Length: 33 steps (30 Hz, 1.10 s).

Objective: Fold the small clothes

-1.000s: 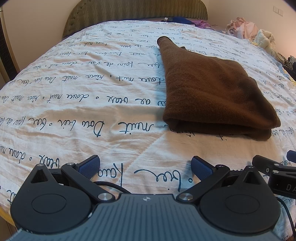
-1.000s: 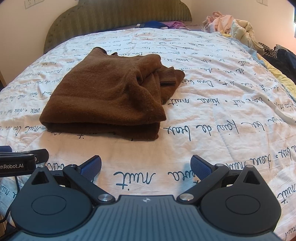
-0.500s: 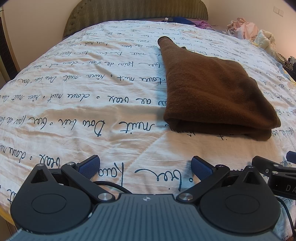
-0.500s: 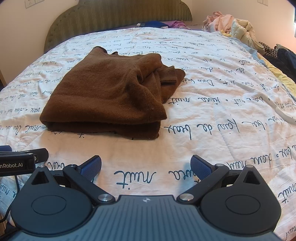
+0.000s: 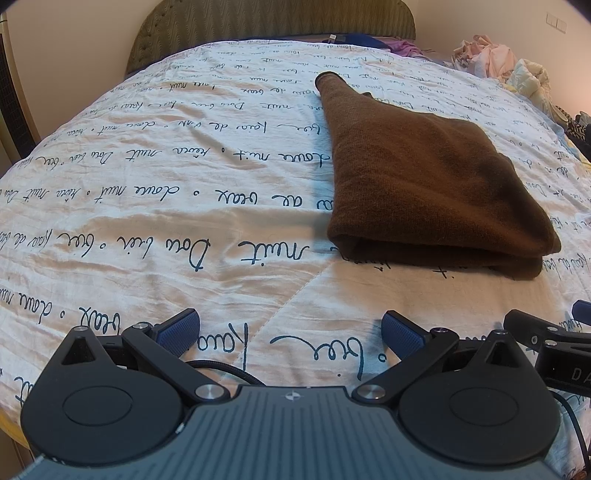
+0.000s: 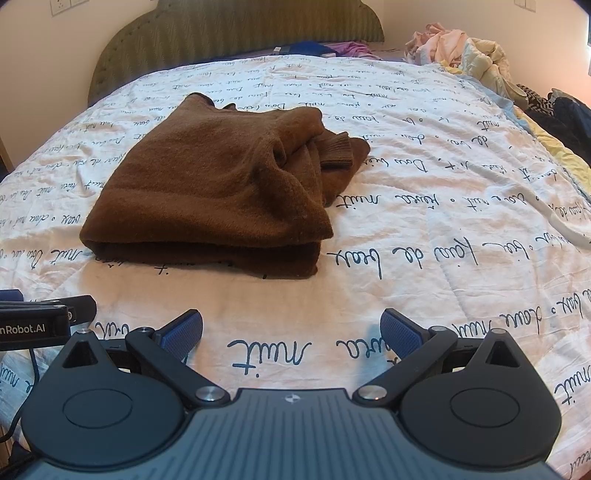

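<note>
Brown sweater [image 6: 207, 192] on the script-printed bedspread [image 5: 147, 206], folded into a thick, roughly square bundle, stacked layers visible along the near edge. Off to the right of the left gripper [image 5: 290, 328], ahead and to the left of the right gripper [image 6: 291, 328], well apart from both. Left gripper low over the bedspread near the foot of the bed, blue pads spread wide, nothing between them. Right gripper the same: spread wide, empty, not touching the cloth. Main folds judged done, going by the compact shape and the flat top. Not entirely tidy, though: a ribbed cuff [image 6: 336, 151] poking out at the far right side of the bundle in the right wrist view, with loose folds bunched beside it; in the left wrist view, a narrow tongue of knit [image 5: 328, 83] trailing toward the headboard [image 5: 273, 18]. Possibly a last tuck or smoothing left on this piece, or simply moving it aside. More work probably waiting: a heap of pale crumpled clothes [image 6: 465, 48] at the far right corner of the bed, unfolded as far as can be told, plus darker items at the right edge, too small to identify.
</note>
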{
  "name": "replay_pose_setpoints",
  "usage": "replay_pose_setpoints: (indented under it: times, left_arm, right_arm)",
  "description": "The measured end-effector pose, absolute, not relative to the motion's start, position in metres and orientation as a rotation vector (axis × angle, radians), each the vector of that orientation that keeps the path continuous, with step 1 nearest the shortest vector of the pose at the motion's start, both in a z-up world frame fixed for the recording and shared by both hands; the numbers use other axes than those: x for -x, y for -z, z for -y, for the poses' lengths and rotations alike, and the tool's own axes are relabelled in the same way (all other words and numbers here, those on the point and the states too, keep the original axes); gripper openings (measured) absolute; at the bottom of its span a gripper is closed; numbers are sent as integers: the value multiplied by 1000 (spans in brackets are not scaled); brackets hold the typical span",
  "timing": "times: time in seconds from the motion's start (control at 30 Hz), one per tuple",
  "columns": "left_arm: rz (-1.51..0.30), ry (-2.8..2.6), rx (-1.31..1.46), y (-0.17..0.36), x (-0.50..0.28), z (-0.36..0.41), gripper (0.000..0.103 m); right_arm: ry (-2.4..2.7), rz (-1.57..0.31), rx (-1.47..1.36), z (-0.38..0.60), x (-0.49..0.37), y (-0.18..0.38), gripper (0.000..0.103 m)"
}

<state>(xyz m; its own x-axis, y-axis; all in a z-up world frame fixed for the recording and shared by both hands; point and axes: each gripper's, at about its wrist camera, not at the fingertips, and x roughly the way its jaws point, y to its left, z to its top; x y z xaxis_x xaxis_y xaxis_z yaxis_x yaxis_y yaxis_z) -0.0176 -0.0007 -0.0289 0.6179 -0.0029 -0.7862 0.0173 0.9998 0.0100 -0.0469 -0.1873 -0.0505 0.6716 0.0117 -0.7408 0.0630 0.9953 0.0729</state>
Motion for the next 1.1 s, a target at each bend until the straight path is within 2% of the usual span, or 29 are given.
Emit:
replay_pose_setpoints:
  times: [1.1]
  left_arm:
    - [-910,12,-22,29,20,-1,103]
  right_arm:
    - [21,-836,-92,188,46,50,103]
